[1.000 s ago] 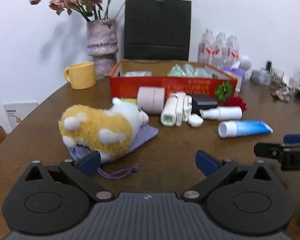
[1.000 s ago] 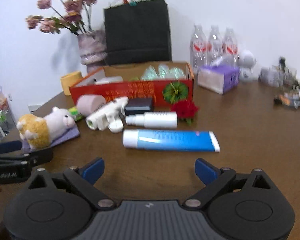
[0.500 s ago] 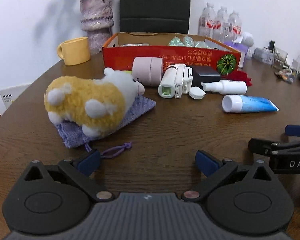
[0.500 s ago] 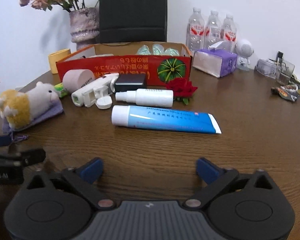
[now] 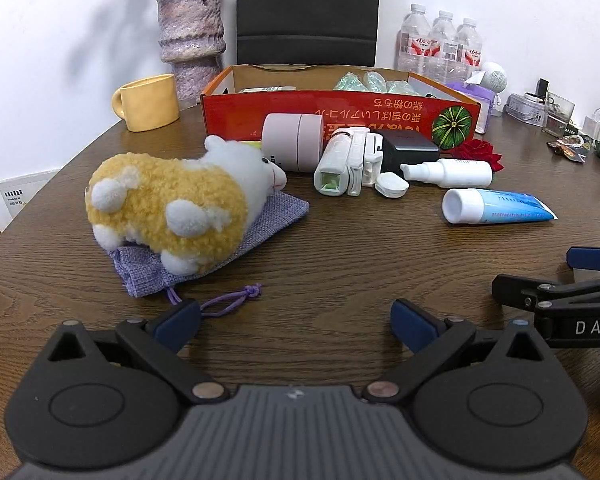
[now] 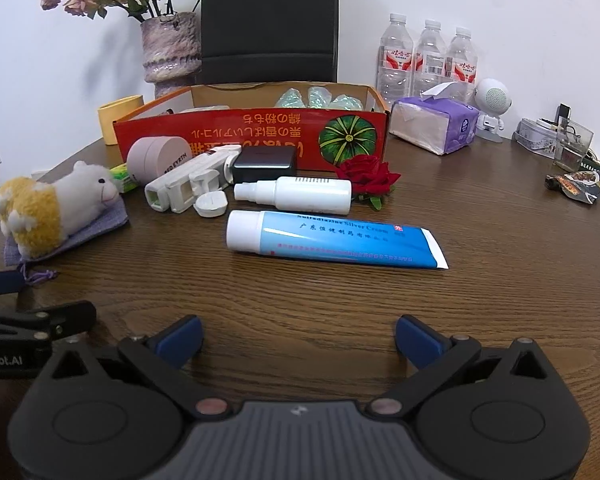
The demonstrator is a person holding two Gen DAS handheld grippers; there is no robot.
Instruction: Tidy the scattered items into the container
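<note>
Two wrist views of a round wooden desk [image 6: 480, 280]. The left gripper [image 5: 296, 320] and right gripper [image 6: 298, 338] both hover over bare wood at the near side, fingers spread wide with nothing between them.

The red cardboard box [image 6: 252, 136], open at the top, stands toward the back of the desk and already holds some pale green wrapped pieces [image 6: 312, 98]. The scattered items lie in a band just in front of its near wall: a pink round case [image 6: 156, 158], a white folding device [image 6: 188, 184] with a small white cap [image 6: 211, 204] beside it, a black block [image 6: 265, 164] touching the box wall, a white spray bottle [image 6: 300, 195], a red rose [image 6: 366, 174], and, nearest the right gripper, a blue-and-white tube [image 6: 336, 242] lying flat.

To the left, well apart from the tube, a yellow-and-white plush toy [image 5: 172, 208] rests on a purple drawstring pouch [image 5: 216, 256], whose cord [image 5: 230, 300] ends just beside the left gripper's left finger.

The desk's curved left edge runs close behind the plush. Open wood lies between the grippers and the band of items, and widely to the right of the tube. Behind the box stand a vase [image 5: 190, 40], a yellow mug [image 5: 148, 102], a black bag [image 6: 268, 20], water bottles [image 6: 430, 60] and a tissue pack [image 6: 436, 124].
</note>
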